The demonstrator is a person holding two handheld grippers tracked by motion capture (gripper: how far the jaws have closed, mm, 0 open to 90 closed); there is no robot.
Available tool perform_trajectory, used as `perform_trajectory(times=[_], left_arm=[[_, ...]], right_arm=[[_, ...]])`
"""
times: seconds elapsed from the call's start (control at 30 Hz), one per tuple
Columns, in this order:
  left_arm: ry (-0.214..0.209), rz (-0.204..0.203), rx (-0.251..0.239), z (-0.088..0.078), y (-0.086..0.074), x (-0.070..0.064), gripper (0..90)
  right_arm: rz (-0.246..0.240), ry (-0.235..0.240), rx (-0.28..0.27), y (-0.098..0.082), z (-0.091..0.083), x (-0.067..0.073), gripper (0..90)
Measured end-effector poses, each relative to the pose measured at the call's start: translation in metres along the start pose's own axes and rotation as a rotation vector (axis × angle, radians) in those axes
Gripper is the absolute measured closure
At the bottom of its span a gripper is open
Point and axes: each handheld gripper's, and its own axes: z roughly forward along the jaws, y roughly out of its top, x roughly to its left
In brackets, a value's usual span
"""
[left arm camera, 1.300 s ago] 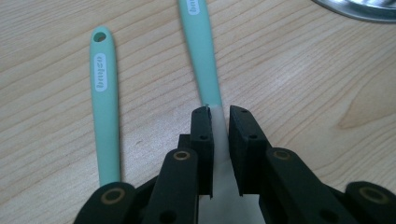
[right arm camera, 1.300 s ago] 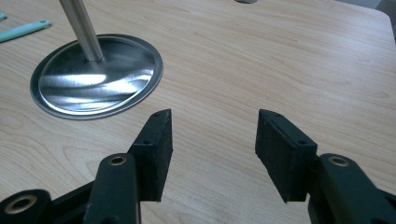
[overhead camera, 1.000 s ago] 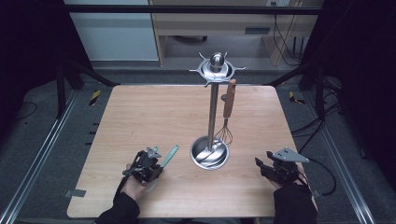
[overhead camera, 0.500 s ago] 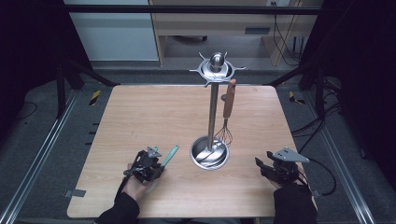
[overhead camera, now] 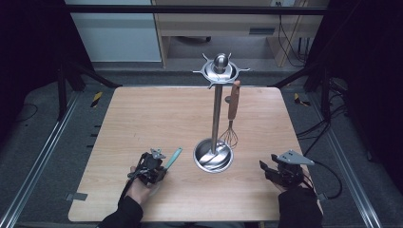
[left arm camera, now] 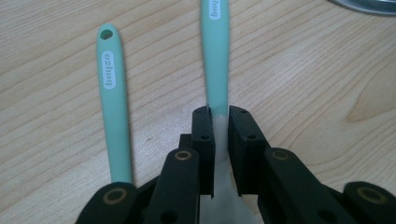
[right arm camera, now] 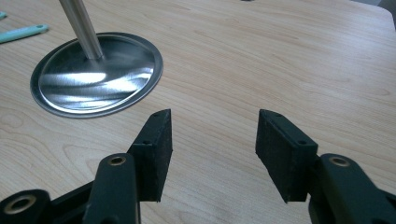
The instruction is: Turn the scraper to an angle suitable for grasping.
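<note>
Left gripper clamped on mint spatula, handle pointing toward rack, probably next hook; right gripper apart, idle.

A wooden table carries a steel utensil stand and two mint-green utensils.

floor: dark grey carpet | back: pale wooden desk | side rails: metal | surroundings dim

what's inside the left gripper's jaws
A mint green utensil handle, clamped by the left gripper. A second green handle lies beside it on the table. The clamped utensil's working end is hidden.
</note>
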Motion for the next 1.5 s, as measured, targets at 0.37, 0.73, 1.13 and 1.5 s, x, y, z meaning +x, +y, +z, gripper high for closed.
perform_trajectory(times=[0.37,0.73,1.13,1.5], left_arm=[[-0.022,0.017,-0.099,-0.023,0.003,0.000,80.9],[-0.028,0.008,-0.253,-0.058,0.000,0.006,80.9],[-0.045,-0.032,-0.413,-0.095,0.001,0.011,80.9],[-0.053,-0.033,-0.524,-0.123,0.005,0.009,81.0]], right_arm=[[0.002,0.001,-0.002,0.000,-0.001,-0.001,45.9],[0.004,-0.003,-0.004,0.000,0.000,-0.002,45.7],[0.011,-0.007,0.001,0.000,0.000,-0.002,45.7],[0.006,-0.011,0.001,0.000,0.001,-0.002,45.8]])
